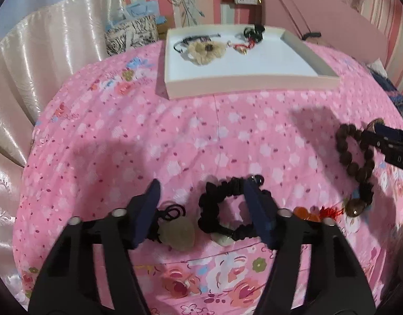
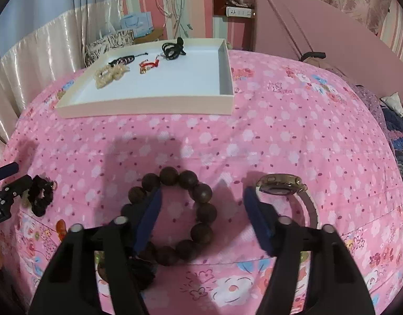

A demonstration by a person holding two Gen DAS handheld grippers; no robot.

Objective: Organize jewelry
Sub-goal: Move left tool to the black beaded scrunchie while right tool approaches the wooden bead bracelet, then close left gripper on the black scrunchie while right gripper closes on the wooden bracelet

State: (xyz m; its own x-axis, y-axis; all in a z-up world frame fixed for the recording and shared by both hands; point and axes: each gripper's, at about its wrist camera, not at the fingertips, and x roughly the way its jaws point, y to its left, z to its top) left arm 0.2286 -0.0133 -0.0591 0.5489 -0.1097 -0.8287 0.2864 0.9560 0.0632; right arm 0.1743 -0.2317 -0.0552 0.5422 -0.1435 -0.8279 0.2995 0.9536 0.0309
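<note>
Fabric scrunchie [image 1: 227,207], black, lies near front edge of bed [image 1: 175,136], straddled by left gripper [image 1: 202,197], jaws wide, nothing held. Soft, light, compressible; judged best pinched across the band, not at pale charm [image 1: 222,237]. Wooden bead bracelet [image 2: 175,215] sits right of it w/ right gripper [image 2: 202,207] also wide, one finger inside the loop. Beads hard, smooth, prob. roll; grip across one bead. Watch [image 2: 280,185] furthest right, rigid case. Tray [image 2: 149,110] at far edge. Writing: "DAS" partly legible on right gripper body.
</note>
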